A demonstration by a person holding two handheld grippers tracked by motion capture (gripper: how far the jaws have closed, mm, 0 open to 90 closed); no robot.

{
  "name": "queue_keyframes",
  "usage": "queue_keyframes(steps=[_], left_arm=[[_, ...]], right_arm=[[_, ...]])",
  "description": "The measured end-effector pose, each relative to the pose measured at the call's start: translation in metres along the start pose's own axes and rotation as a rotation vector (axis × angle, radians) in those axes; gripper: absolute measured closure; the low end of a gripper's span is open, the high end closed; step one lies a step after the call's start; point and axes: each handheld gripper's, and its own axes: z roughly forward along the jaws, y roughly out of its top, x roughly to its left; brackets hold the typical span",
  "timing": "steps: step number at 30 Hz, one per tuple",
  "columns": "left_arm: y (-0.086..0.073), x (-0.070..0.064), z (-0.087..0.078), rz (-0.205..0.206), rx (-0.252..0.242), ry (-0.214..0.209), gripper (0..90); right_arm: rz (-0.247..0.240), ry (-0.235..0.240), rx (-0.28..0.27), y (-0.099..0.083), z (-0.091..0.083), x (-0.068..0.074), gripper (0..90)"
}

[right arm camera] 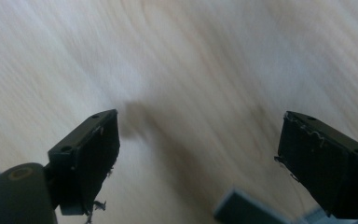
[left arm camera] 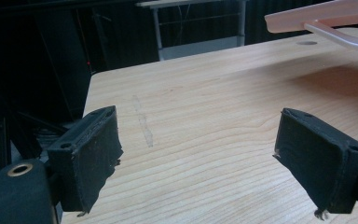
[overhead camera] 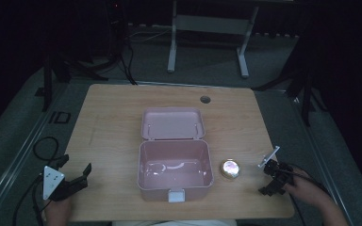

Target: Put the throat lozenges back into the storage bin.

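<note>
Left gripper (overhead camera: 77, 166) over wood-grain table (overhead camera: 113, 113), beside glossy pink rectangular box (overhead camera: 175, 167)

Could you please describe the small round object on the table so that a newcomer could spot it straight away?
Start at the wooden table and find the open pink box at its middle. Just beside the box, on the side of the right tongs, sits a small round gold-rimmed object. It is the only shiny, round thing there and rests apart from the box.
</note>
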Motion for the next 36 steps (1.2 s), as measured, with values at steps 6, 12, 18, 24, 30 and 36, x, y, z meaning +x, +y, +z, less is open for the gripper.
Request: queue_keyframes(steps=[6, 12, 18, 24, 30, 36], left_arm=[[0.000, 0.000, 0.000, -0.004, 0.000, -0.003, 14.4], [0.000, 0.000, 0.000, -0.002, 0.001, -0.002, 14.4], [0.000, 0.000, 0.000, 0.000, 0.002, -0.003, 14.5], [0.000, 0.000, 0.000, 0.000, 0.001, -0.005, 14.5], [0.000, 0.001, 0.000, -0.004, -0.003, -0.007, 14.5], [0.000, 0.001, 0.000, -0.011, -0.006, -0.011, 14.4]], right_arm=[[-0.025, 0.012, 0.161, 0.006, -0.003, 0.002, 12.5], [-0.036, 0.047, 0.196, 0.013, -0.003, 0.004, 13.3], [-0.034, 0.037, 0.168, 0.026, -0.007, 0.005, 13.1], [-0.066, 0.047, 0.151, 0.046, -0.006, 0.010, 13.7], [-0.095, 0.050, 0.139, 0.069, -0.007, 0.018, 13.0], [-0.123, 0.029, 0.112, 0.090, -0.009, 0.023, 12.9]])
